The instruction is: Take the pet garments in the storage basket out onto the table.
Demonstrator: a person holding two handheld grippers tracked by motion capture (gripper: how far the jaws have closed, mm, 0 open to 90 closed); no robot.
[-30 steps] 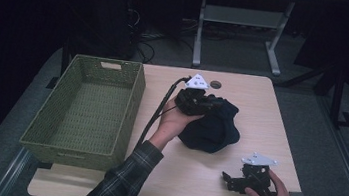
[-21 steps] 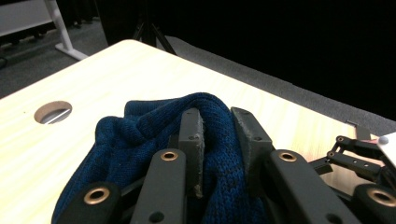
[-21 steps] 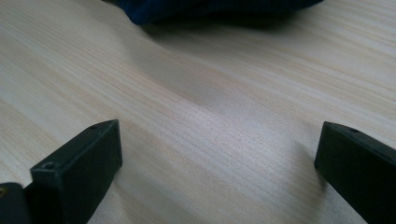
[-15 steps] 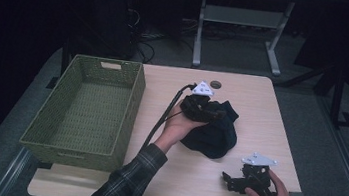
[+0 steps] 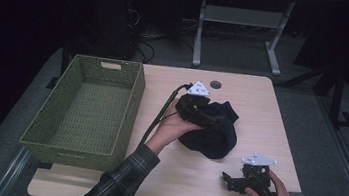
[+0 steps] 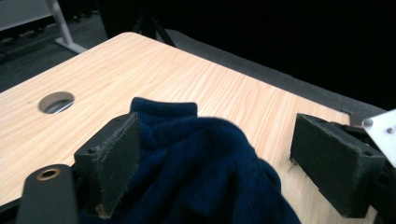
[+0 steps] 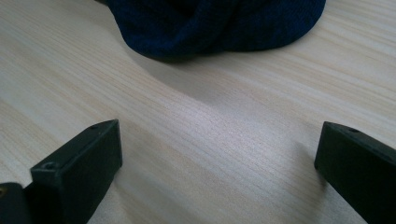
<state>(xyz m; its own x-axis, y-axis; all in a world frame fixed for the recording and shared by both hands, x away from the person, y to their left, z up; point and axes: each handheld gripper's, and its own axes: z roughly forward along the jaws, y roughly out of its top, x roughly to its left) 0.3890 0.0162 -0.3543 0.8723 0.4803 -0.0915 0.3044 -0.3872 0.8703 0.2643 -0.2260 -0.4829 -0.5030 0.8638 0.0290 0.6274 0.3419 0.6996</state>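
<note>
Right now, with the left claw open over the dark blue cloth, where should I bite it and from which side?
Grip the raised fold at the top of the dark blue cloth, coming down from above. The left claw already straddles that hump with its jaws wide apart, and the bunched ridge gives them thickness to pinch. The edges lie flat on the table and would probably slip out.

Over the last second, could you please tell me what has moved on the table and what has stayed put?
The left gripper shifted slightly toward the person over the dark blue garment, which bunched a little beneath it; its jaws stand open around the cloth, one pad touching it. The right gripper kept resting open on the table, and the green wicker basket did not move.
</note>
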